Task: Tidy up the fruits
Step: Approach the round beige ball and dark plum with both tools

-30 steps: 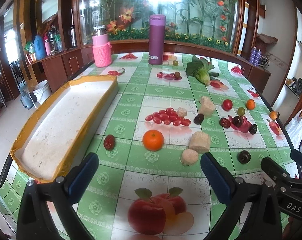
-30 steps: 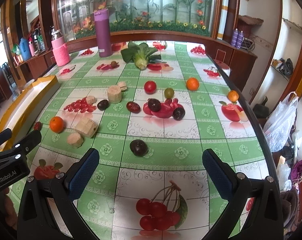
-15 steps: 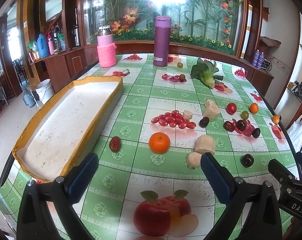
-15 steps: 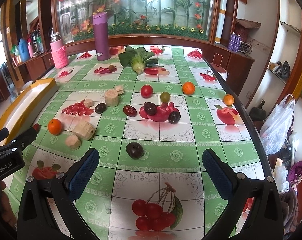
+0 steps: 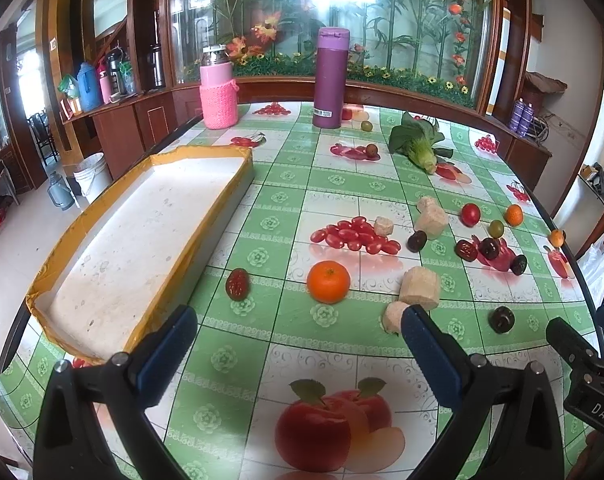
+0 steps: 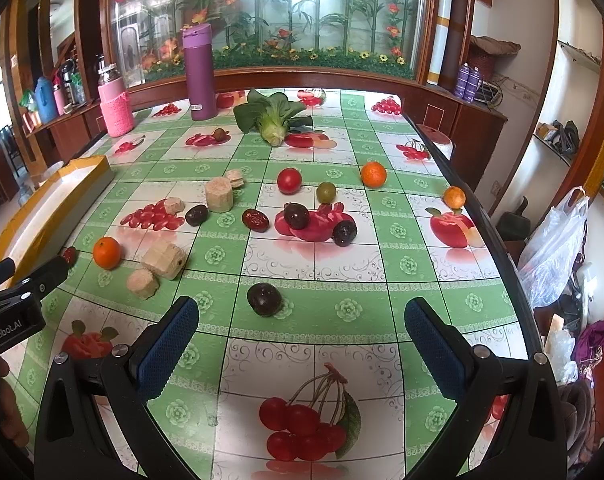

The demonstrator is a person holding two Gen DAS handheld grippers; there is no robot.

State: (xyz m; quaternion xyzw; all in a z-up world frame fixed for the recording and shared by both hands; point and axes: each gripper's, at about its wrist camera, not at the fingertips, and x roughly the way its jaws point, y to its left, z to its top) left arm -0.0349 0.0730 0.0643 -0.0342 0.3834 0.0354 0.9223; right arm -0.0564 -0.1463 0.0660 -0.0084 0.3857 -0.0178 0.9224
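Note:
Loose fruit is scattered over a green fruit-print tablecloth. In the left wrist view an orange [image 5: 328, 282] lies just ahead of my open left gripper [image 5: 298, 344], with a red date [image 5: 237, 284] to its left and a dark plum [image 5: 501, 319] to the right. A long white foam tray with yellow tape edges [image 5: 142, 232] lies on the left. In the right wrist view my right gripper [image 6: 302, 340] is open and empty, just short of a dark plum [image 6: 264, 299]. Farther off lie a red tomato [image 6: 289, 180], a green fruit [image 6: 326, 192], oranges [image 6: 373, 174] and more dark plums [image 6: 296, 216].
Several beige cork-like blocks [image 5: 420, 288] [image 6: 165, 254] lie among the fruit. A purple flask [image 5: 332, 78], a pink bottle [image 5: 219, 94] and a leafy green vegetable [image 5: 418, 146] stand at the far end. The table edge [image 6: 486, 240] drops off on the right beside a plastic bag [image 6: 554, 248].
Both grippers have drawn back and lifted slightly, so the fruit sits a little farther ahead in both views. Both stay open and nothing on the table has moved.

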